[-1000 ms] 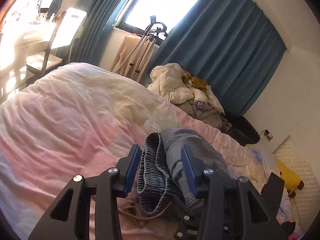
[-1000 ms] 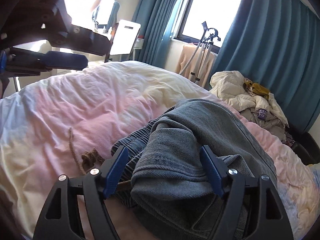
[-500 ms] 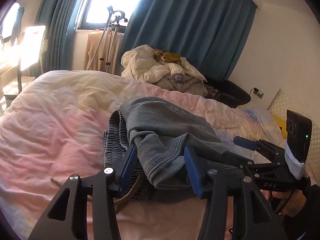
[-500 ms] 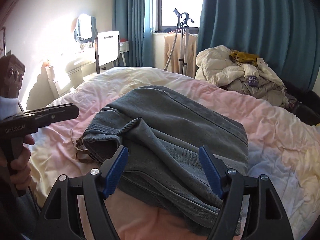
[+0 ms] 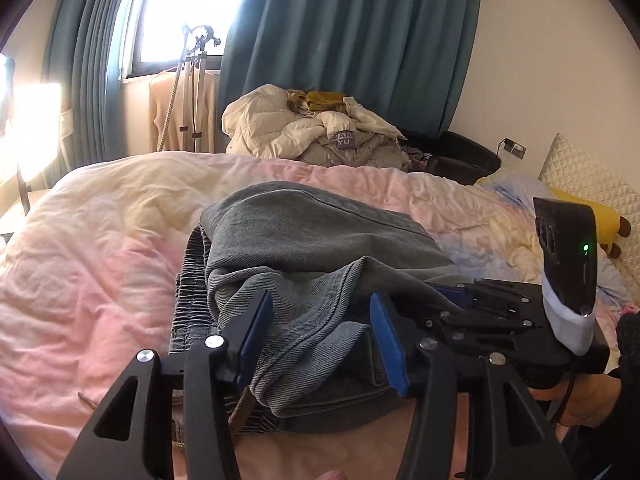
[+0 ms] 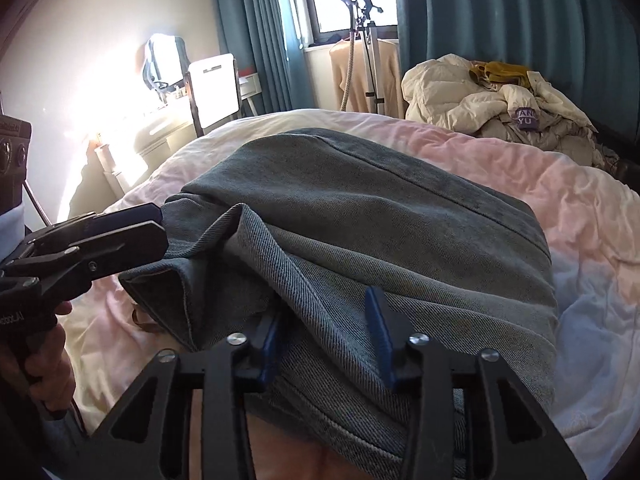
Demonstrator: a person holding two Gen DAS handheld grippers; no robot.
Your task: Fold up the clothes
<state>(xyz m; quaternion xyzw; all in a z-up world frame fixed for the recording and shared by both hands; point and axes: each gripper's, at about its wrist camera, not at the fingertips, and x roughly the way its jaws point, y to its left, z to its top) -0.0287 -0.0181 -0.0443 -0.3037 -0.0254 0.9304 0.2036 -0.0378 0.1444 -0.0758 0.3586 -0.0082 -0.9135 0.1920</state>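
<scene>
Folded grey-blue jeans (image 5: pixel 304 248) lie on the pink and cream duvet (image 5: pixel 88 248), elastic waistband to the left. They fill the middle of the right wrist view (image 6: pixel 380 220). My left gripper (image 5: pixel 322 328) is open, its blue pads on either side of the jeans' near folded edge. My right gripper (image 6: pixel 326 332) is open too, low over the near edge, with denim between its pads. The right gripper shows at the right of the left wrist view (image 5: pixel 480 304); the left gripper shows at the left of the right wrist view (image 6: pixel 100 236).
A heap of cream jackets and clothes (image 5: pixel 316 128) lies beyond the bed's far side. A garment steamer stand (image 5: pixel 192 80) stands by the window with teal curtains. A quilted pillow (image 5: pixel 588 188) and yellow plush toy (image 5: pixel 600 220) lie right. A chair and desk (image 6: pixel 212 88) stand left.
Both grippers have drawn back and swung to face the jeans from the near side. The right gripper's jaws have narrowed. The jeans lie folded on the duvet.
</scene>
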